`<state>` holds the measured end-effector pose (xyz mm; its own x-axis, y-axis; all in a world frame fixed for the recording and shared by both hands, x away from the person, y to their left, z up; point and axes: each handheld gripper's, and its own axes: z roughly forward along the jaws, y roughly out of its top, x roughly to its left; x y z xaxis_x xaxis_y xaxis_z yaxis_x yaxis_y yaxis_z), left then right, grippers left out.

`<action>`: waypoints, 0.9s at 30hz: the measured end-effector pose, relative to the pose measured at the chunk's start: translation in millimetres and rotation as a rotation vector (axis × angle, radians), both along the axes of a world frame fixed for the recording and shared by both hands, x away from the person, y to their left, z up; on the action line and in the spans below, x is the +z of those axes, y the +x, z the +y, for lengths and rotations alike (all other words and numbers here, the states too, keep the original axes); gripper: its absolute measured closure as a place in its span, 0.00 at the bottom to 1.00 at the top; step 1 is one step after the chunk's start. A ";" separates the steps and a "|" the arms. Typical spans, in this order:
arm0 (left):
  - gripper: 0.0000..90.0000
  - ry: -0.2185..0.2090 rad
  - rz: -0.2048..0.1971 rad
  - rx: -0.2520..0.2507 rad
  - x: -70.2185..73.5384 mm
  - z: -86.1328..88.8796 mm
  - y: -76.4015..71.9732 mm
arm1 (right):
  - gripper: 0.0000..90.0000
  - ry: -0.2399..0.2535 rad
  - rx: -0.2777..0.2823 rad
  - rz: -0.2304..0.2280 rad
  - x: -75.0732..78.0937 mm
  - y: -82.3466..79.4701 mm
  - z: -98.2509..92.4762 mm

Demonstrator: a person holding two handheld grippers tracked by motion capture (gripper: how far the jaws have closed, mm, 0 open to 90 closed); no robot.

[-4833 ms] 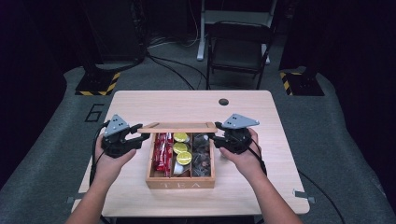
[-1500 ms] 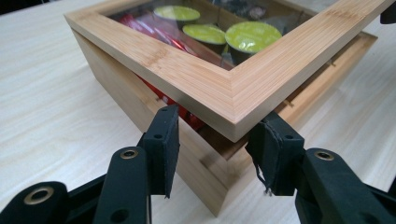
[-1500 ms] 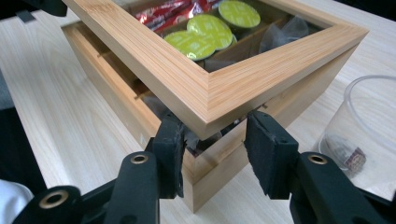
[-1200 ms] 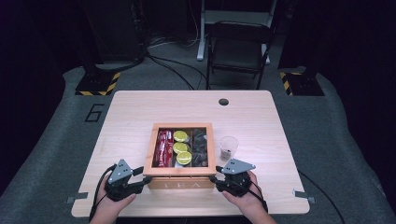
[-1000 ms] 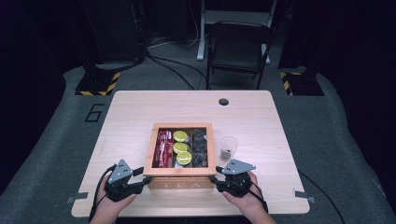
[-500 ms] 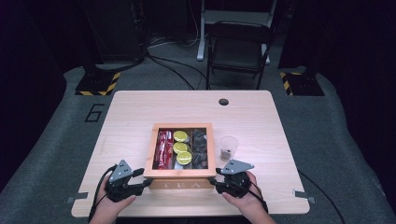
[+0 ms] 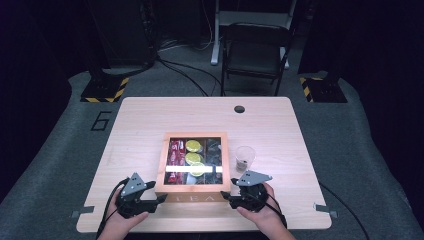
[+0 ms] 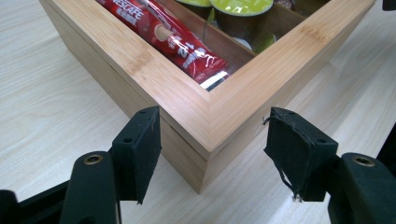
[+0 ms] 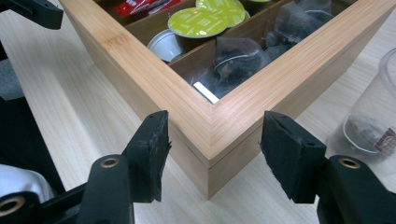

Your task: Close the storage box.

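Left claw [image 7: 161, 199] and right claw [image 7: 226, 198] low, level, pointing inward, jaws just opening, pads apart

Box [image 8: 187, 100]: pale wood, smooth matt grain, with a clear glossy pane in the lid. Table [image 7: 150, 125], light wood, matt too. Red sachets [image 8: 180, 39] shine like foil. Cup [image 7: 244, 157], clear plastic. Tongs' pads [image 9: 152, 154]: black, matt, frayed edges.

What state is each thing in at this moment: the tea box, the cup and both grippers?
Tea box: lid shut, contents visible through its window.
Plastic cup: upright beside the box, something small inside.
Left gripper: jaws just opening, straddling a box corner.
Right gripper: the same.
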<state>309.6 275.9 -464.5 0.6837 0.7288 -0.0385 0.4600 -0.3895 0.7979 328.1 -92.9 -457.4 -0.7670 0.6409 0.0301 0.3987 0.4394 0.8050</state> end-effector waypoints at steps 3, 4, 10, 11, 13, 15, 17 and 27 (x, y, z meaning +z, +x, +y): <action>0.40 -0.022 -0.001 0.008 5.2 6.7 1.4 | 0.46 0.016 -0.023 -0.011 2.4 -0.4 -2.2; 0.40 -0.022 -0.001 0.008 5.2 6.7 1.4 | 0.46 0.016 -0.023 -0.011 2.4 -0.4 -2.2; 0.41 -0.035 -0.026 0.032 14.7 13.2 4.4 | 0.46 0.028 -0.041 -0.032 8.4 2.1 -8.7; 0.41 -0.039 -0.034 0.044 16.9 16.6 6.2 | 0.46 0.028 -0.046 -0.045 10.7 3.3 -11.9; 0.42 -0.054 -0.037 0.064 17.7 20.3 8.5 | 0.46 0.036 -0.067 -0.048 12.6 3.4 -15.4; 0.42 -0.058 -0.040 0.081 18.1 24.8 11.4 | 0.46 0.036 -0.083 -0.054 13.6 4.0 -19.6; 0.43 -0.067 -0.042 0.095 17.7 26.3 12.7 | 0.46 0.031 -0.081 -0.059 13.8 5.0 -22.4; 0.43 -0.052 -0.041 0.149 9.8 41.3 27.9 | 0.47 0.022 -0.144 -0.047 7.3 7.0 -37.3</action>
